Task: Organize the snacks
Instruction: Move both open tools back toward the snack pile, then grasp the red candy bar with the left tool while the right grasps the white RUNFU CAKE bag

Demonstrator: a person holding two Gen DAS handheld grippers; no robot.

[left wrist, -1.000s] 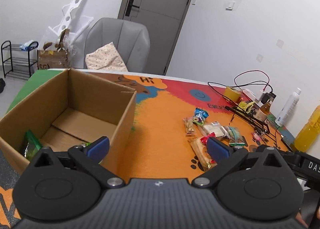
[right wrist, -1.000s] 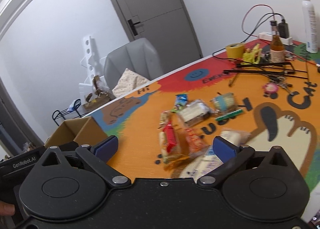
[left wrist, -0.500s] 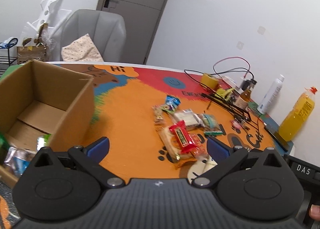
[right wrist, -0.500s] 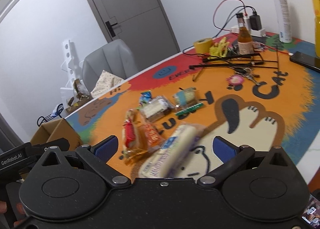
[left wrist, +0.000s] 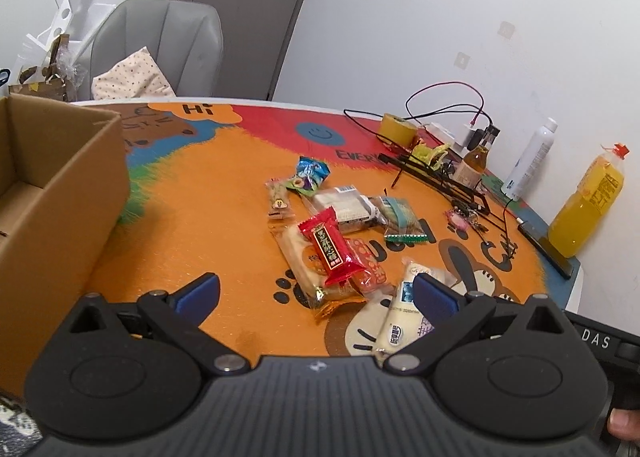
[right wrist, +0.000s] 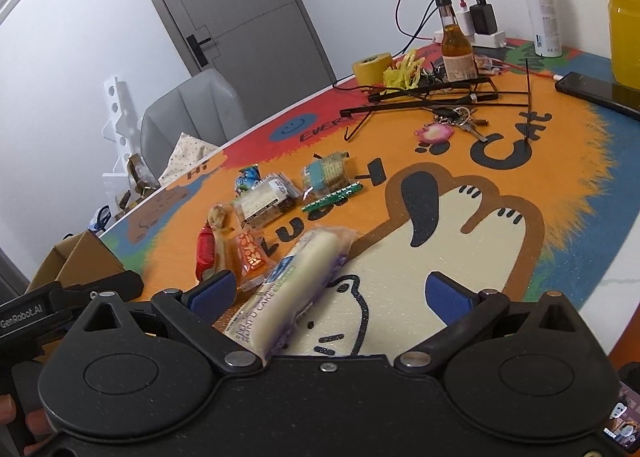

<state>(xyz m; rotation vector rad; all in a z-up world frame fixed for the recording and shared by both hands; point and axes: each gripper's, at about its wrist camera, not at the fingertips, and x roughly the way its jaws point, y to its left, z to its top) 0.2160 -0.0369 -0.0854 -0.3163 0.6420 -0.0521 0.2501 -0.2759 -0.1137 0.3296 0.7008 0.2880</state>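
Note:
Several wrapped snacks lie in a cluster on the orange cat mat. A red bar (left wrist: 334, 247) rests on a clear pastry pack (left wrist: 308, 269); the red bar also shows in the right wrist view (right wrist: 205, 247). A long white cake roll (right wrist: 298, 273) lies between the open jaws of my right gripper (right wrist: 332, 293), its near end under the gripper; it also shows in the left wrist view (left wrist: 404, 307). My left gripper (left wrist: 316, 291) is open and empty above the mat, just short of the pastry pack. An open cardboard box (left wrist: 52, 185) stands at the left.
At the back right are a tape roll (left wrist: 398, 129), cables, a black wire stand (right wrist: 420, 95), a small brown bottle (right wrist: 454, 45), a white spray bottle (left wrist: 530, 159), an orange juice bottle (left wrist: 588, 201), keys (right wrist: 460, 123) and a phone (right wrist: 596, 91). A grey chair (left wrist: 160, 45) stands behind the table.
Both grippers have swung right, away from the box and toward the snack pile. The right gripper has come low over the white cake roll, which now lies between its jaws.

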